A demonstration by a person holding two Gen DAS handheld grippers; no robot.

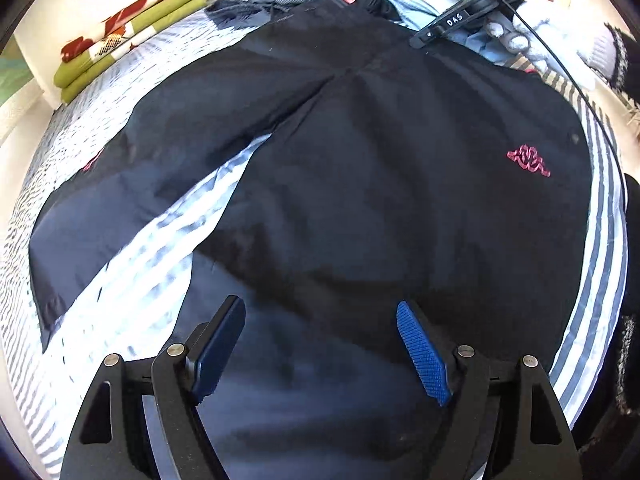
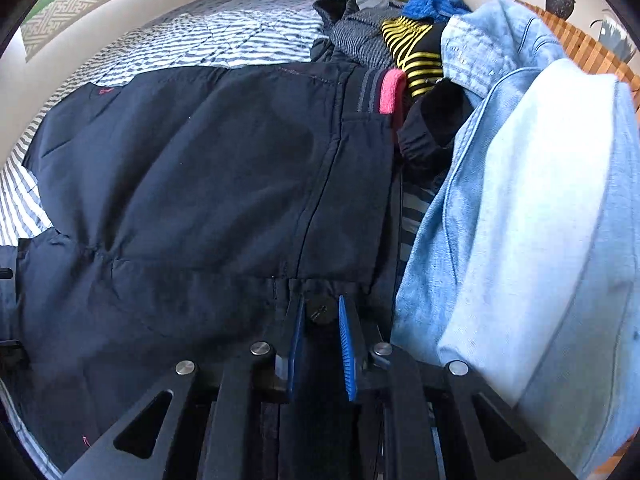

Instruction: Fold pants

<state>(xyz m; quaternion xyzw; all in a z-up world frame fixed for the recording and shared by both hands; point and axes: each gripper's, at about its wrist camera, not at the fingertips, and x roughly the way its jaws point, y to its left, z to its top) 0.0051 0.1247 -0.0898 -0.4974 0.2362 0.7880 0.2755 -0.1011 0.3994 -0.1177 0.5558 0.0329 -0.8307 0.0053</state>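
Note:
Dark navy pants (image 1: 360,168) with a pink logo (image 1: 528,160) lie spread on a striped bedspread (image 1: 132,304), legs apart in a V. My left gripper (image 1: 320,304) hangs open over the lower part of one leg, its blue pads wide apart and holding nothing. In the right wrist view the pants (image 2: 200,184) fill the left side. My right gripper (image 2: 320,304) stands nearly shut, pinching the waistband edge with its dark button (image 2: 320,312) between the pads. The left wrist view shows that gripper (image 1: 418,42) at the far waistband, held by a gloved hand (image 1: 516,40).
Beside the waistband is a pile of clothes: light blue denim (image 2: 520,200), a yellow-and-black striped garment (image 2: 412,52), a blue knit (image 2: 432,4) and a pink cuff (image 2: 390,92). A folded green floral blanket (image 1: 120,40) lies at the far end of the bed by the wall.

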